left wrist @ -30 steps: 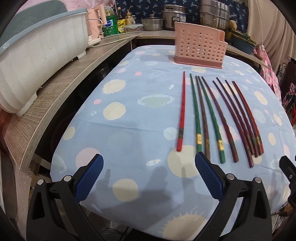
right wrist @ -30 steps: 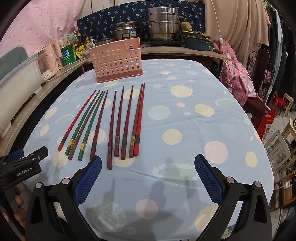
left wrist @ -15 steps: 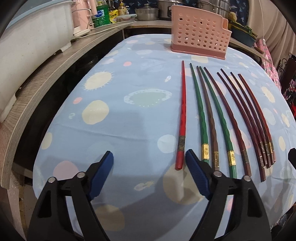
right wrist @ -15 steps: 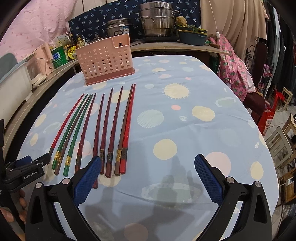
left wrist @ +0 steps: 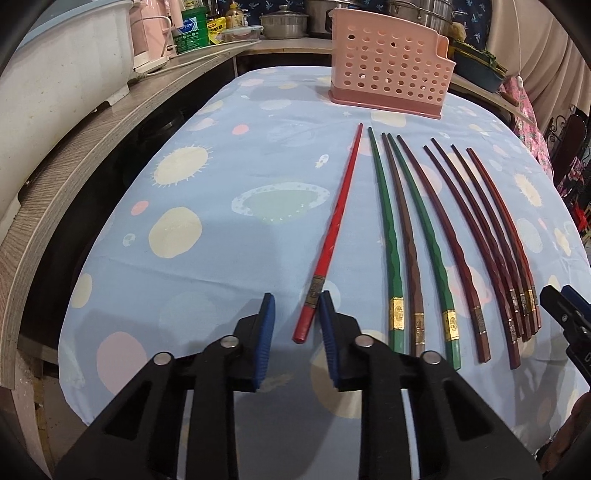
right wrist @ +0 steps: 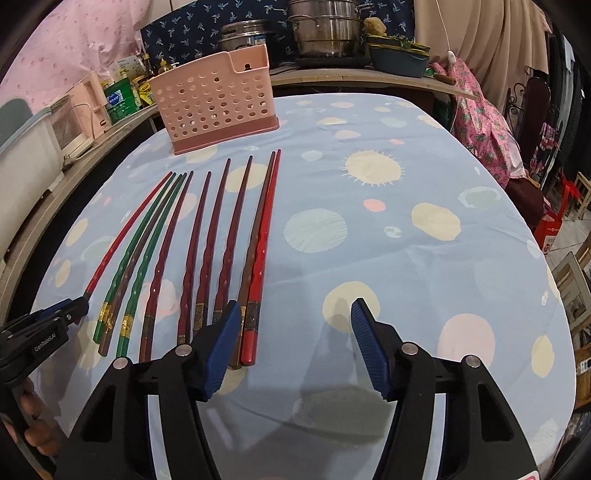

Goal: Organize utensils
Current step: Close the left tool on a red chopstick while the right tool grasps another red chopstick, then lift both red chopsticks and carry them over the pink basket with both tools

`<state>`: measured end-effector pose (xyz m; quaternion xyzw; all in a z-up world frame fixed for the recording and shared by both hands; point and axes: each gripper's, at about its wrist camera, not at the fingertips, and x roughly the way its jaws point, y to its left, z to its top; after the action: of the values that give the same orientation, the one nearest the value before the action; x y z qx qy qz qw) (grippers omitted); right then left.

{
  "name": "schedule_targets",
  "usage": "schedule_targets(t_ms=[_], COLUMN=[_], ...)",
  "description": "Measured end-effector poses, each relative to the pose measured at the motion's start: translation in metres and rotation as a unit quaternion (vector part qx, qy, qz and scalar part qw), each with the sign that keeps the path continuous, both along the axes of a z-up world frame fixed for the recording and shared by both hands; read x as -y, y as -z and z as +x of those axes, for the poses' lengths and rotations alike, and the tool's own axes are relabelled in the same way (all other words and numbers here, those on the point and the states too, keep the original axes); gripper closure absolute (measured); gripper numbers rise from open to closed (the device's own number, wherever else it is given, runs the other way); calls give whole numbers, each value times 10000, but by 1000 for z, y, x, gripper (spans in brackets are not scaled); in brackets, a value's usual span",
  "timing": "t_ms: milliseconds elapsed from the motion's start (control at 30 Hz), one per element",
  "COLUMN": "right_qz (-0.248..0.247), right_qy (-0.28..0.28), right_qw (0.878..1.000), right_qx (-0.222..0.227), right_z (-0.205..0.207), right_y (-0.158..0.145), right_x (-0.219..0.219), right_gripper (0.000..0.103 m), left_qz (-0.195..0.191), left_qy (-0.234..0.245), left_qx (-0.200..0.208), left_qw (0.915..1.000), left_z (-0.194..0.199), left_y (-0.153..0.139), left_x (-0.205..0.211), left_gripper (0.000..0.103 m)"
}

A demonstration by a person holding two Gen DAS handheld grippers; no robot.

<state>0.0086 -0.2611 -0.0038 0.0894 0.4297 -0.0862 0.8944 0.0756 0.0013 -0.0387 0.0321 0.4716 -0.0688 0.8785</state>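
My left gripper point(left wrist: 295, 314) sits low over the near edge of the table point(left wrist: 192, 258), its blue pads point(left wrist: 266, 325) drawn in but not clamped: a gap shows on either side of the butt end of the leftmost red chopstick point(left wrist: 334, 236), which lies between them on the cloth. The right pad looks just against the gold band on that stick; I cannot tell whether it truly touches.

My right gripper point(right wrist: 291, 332) hangs over the same near edge with its fingers spread wide and holding nothing. Its left pad point(right wrist: 221, 332) overlaps the butt ends of the dark red sticks, and the other red chopstick point(right wrist: 260, 266) with a brown one point(right wrist: 255, 240) tight beside it lies just inside that pad. In this view the left gripper's tip point(right wrist: 62, 310) shows at the far left, at the end of the row.

The row of chopsticks point(left wrist: 436, 240) runs from the near edge toward the far edge, butt ends toward me, tips fanning slightly: red, then two green with a brown between, then several dark red.

Beyond the tips, near the far edge, the pink perforated utensil holder point(left wrist: 391, 70) stands upright on its darker base. Behind it, a wooden counter point(left wrist: 74, 155) carries steel pots point(right wrist: 325, 26) and bottles.
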Motion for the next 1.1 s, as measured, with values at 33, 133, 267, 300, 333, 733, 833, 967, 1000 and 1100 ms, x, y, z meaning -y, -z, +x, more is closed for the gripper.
schedule_targets(t_ms=[33,133,267,300,333,733,833,967,1000,1100], right_qz=[-4,6,43,44,37,-371,-214,-29,-34,-18], right_qy=[-17,-49,-61,-60,-61,-269,-269,-197,-192,-193], right_qw=[10000,10000,10000,10000,10000,9989,9994,9998,9998,9998], right_qx=[-23,-37,-38,-40,-42,-18,-89,-55,-26,94], right_z=[1,4,4,4,3,2,-1,-11,-13,-20], right_y=[1,4,5,5,5,8,6,-2,-6,-19], right_x=[-1,-2,0,1,1,-8,-3,4,5,7], right_gripper=[50,55,59,59,59,79,96,96,96,96], left_qz=[5,-12,-2,0,-3,-151,-196,-223,-240,-333], left_qy=[-11,-21,-15,-16,-17,51,110,154,156,136], left_qx=[-7,-23,-17,-14,-11,-41,-30,46,75,148], left_qw=[10000,10000,10000,10000,10000,9999,9997,9996,9996,9992], left_z=[0,0,0,-1,-1,-4,-6,-10,-11,-14], left_y=[0,0,0,0,0,-1,-3,-12,-15,-27], left_x=[0,-1,-1,-1,-1,-3,-2,-1,-2,-5], left_gripper=[84,85,85,85,85,92,95,96,96,96])
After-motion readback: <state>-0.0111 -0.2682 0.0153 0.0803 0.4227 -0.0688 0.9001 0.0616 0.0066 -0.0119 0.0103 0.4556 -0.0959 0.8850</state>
